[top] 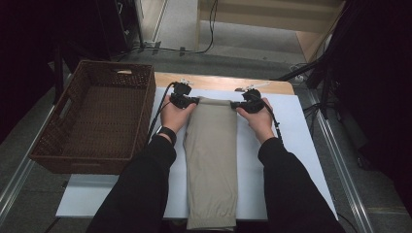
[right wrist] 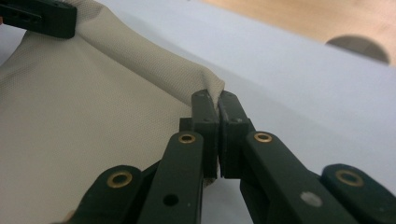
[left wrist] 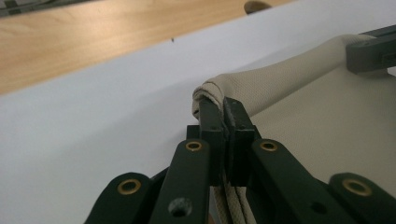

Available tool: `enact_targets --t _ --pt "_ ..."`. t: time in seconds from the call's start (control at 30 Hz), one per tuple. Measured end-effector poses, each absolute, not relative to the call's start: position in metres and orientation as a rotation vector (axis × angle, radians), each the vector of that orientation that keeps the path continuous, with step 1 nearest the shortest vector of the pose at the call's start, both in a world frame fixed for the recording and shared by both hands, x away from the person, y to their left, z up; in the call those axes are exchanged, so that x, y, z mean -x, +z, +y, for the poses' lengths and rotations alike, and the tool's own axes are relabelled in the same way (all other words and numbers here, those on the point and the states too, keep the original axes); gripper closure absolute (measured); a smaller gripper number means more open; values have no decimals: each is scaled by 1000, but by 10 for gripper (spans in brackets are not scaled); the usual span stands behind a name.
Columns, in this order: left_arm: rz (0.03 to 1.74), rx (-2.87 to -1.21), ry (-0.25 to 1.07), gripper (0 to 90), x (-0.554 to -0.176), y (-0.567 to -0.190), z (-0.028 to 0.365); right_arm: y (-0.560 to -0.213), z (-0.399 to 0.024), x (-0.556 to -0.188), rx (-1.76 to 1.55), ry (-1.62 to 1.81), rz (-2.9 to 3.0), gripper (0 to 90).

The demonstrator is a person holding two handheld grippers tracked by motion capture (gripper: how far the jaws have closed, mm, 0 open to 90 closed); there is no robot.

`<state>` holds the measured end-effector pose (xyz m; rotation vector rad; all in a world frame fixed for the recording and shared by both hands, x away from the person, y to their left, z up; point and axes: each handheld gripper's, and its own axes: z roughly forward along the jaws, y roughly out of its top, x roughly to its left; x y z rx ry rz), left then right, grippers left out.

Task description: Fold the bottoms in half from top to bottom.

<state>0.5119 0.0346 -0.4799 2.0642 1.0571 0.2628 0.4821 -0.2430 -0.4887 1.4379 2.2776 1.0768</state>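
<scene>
High view shows a long beige garment (top: 211, 160), folded into a narrow strip, lying on the white table cover (top: 291, 145) with its length running away from the person. To the left of the garment stands an empty brown wicker basket (top: 97, 121), near but not touching it. At the far end of the garment, the left gripper (top: 194, 101) is clamped on the left corner and the right gripper (top: 234, 104) is clamped on the right corner. In the left gripper view the jaws are pressed tight together with the seam edge of the cloth squeezed between them, and the right gripper view shows the same on the other corner. I think both corners are held at once so the far edge stays straight and can be lifted and brought toward the person for one more fold, before the garment goes to the basket.
</scene>
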Motion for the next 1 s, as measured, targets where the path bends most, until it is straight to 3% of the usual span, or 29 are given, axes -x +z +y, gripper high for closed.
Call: enact_targets --t 0.5,1.0 --pt "940 -1955 368 882 -516 -400 30 -414 -255 -483 -1313 1190 2133 863" --pt "883 -1911 369 881 -471 -396 44 -406 -247 -436 -1192 1251 2105 862"
